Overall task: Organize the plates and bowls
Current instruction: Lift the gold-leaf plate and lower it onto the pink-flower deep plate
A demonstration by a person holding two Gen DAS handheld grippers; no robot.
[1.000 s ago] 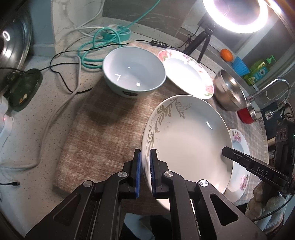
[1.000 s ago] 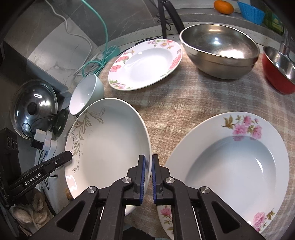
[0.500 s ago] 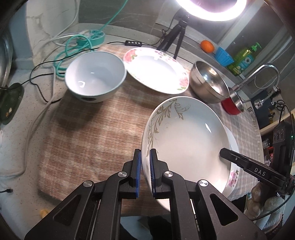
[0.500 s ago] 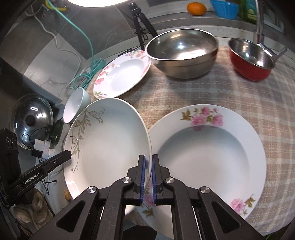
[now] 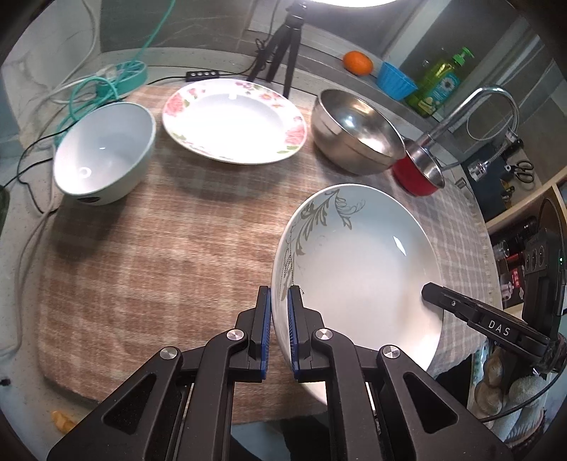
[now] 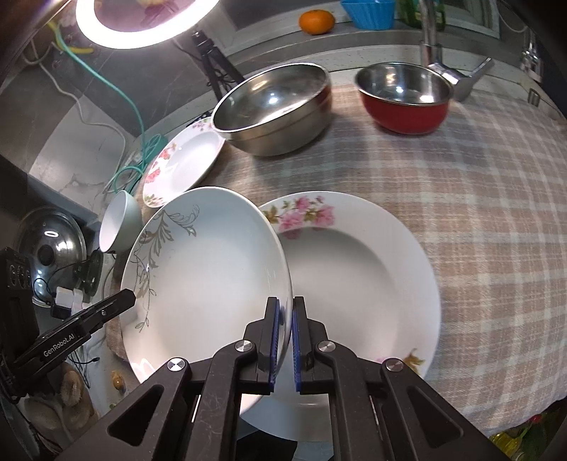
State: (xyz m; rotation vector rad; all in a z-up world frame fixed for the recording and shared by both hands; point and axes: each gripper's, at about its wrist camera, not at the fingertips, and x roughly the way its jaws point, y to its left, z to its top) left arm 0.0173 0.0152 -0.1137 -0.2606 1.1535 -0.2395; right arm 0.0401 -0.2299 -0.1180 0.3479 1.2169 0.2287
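Two tongs grip one leaf-patterned plate by opposite rims, above the checked cloth.
Left wrist view: the left tongs (image 5: 280,312) pinch the plate (image 5: 358,269) at its near rim, the right tongs (image 5: 430,292) at its far rim; a white bowl (image 5: 104,152), flowered plate (image 5: 234,120) and steel bowl (image 5: 354,131) sit behind. Right wrist view: the right tongs (image 6: 284,322) clamp the plate (image 6: 209,269), which overlaps a rose plate (image 6: 361,269) on the counter (image 6: 478,212).

A checked cloth (image 5: 149,255) covers the counter; behind it stand a ring light (image 6: 141,25) on a tripod (image 5: 283,46), an orange (image 5: 358,63), a blue cup (image 5: 395,81), a green bottle (image 5: 437,83), probably dish soap, and a faucet (image 5: 492,95).
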